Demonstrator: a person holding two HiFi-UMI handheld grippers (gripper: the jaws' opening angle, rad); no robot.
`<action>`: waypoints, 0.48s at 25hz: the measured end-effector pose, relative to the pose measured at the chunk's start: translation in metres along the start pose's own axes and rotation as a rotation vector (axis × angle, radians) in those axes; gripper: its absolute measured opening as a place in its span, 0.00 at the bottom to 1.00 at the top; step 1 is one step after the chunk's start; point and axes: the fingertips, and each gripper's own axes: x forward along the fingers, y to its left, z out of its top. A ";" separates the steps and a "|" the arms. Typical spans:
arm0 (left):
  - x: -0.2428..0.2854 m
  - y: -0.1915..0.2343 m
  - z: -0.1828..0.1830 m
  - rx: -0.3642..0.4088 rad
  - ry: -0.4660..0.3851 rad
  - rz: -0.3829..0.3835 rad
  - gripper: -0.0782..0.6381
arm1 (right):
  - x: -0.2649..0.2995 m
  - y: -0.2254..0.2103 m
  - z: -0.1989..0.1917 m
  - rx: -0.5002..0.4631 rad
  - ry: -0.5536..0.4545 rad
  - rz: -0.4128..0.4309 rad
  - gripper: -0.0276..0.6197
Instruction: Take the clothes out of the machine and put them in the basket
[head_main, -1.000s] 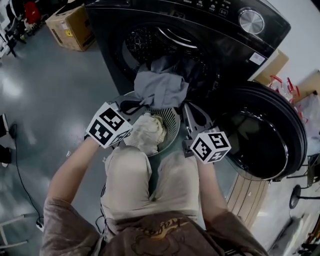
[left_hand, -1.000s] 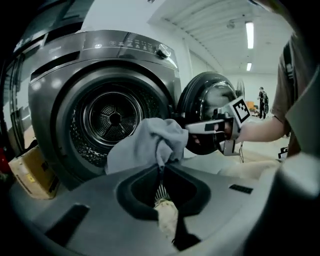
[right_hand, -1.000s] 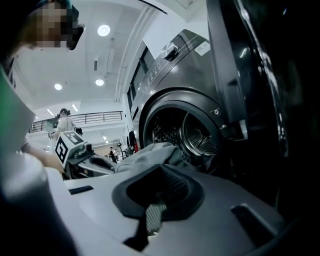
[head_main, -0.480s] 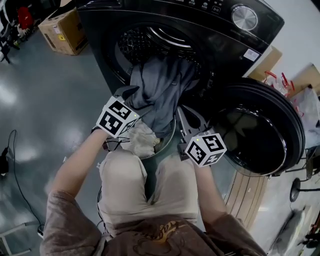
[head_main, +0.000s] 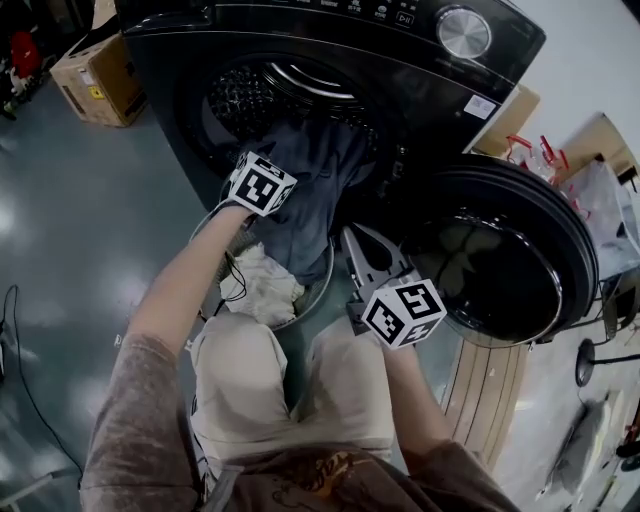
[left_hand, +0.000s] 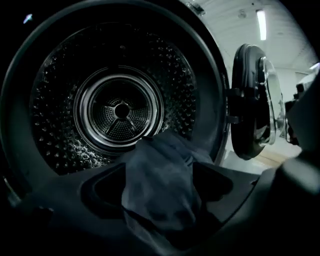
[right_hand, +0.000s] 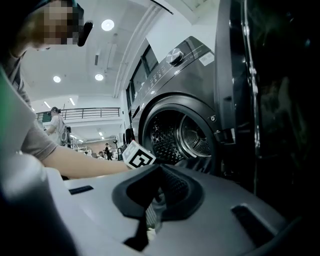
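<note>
A grey-blue garment (head_main: 320, 190) hangs out of the black machine's drum mouth (head_main: 250, 95) and down over the rim into the round basket (head_main: 326, 278). A cream cloth (head_main: 265, 287) lies in that basket. My left gripper (head_main: 280, 165) is at the drum mouth. Its jaws have just been opening and now stand open, with the garment (left_hand: 160, 190) lying loose between them and the studded drum (left_hand: 120, 112) behind. My right gripper (head_main: 352, 240) hovers beside the basket, low in front of the open door. Its jaws look shut (right_hand: 160, 172) with nothing in them.
The round glass door (head_main: 500, 260) stands swung open at the right, close to my right gripper. A cardboard box (head_main: 85, 80) sits on the grey floor at the far left. The person's knees (head_main: 300, 380) are just below the basket.
My left gripper has gone from over the basket up to the drum mouth and opened. The grey garment, bunched at the opening before, now trails down into the basket. My right gripper has stayed put.
</note>
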 end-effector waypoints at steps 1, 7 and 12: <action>0.011 0.005 -0.001 0.001 0.016 0.008 0.69 | -0.003 -0.002 0.000 0.000 0.000 -0.008 0.04; 0.055 0.011 -0.023 -0.050 0.131 -0.003 0.70 | -0.018 -0.010 -0.003 -0.005 0.009 -0.044 0.04; 0.058 0.008 -0.027 -0.117 0.110 -0.042 0.64 | -0.021 -0.012 -0.004 -0.005 0.009 -0.056 0.04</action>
